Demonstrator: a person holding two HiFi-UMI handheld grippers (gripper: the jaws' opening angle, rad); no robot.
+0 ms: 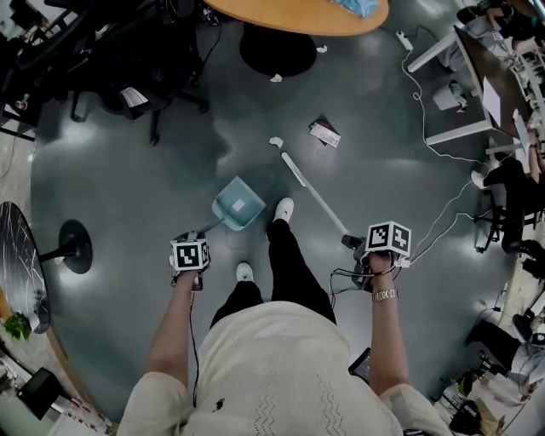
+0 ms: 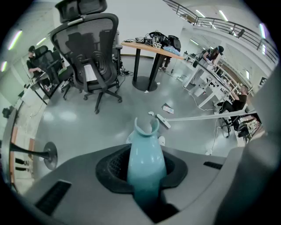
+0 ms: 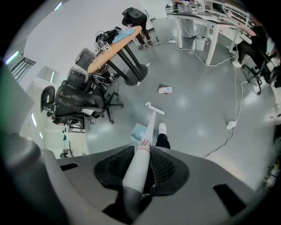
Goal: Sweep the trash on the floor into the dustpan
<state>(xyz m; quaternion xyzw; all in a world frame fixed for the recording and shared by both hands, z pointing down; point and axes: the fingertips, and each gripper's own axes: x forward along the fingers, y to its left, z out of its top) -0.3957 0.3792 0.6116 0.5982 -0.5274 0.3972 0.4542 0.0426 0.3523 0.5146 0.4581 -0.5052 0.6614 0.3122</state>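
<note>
1. Left claw [image 2: 145, 170] was clenched on the pale-blue dustpan handle [image 2: 145, 154], which ran straight out between the jaws.
2. Dustpan [image 1: 239, 204] was down at the floor [image 1: 128, 187] ahead of the left claw, just beside the person's forward white shoe [image 1: 283, 209]. Couldn't tell whether it touched the floor.
3. Right claw [image 3: 139, 171] was clenched on the white broom handle [image 3: 141, 158].
4. Broom [image 1: 319, 200] ran diagonally away from the right claw. Its head [image 1: 293, 169] was beyond the dustpan and apart from it.
5. Trash was all outside the dustpan. A crumpled white scrap [image 1: 276, 142] lay just past the broom head, with a flat packet [image 1: 324, 134] near it to the right.
6. Two more scraps [image 1: 276, 78] lay farther off, by the black base [image 1: 277, 51] of the round surface [image 1: 298, 15].
</note>
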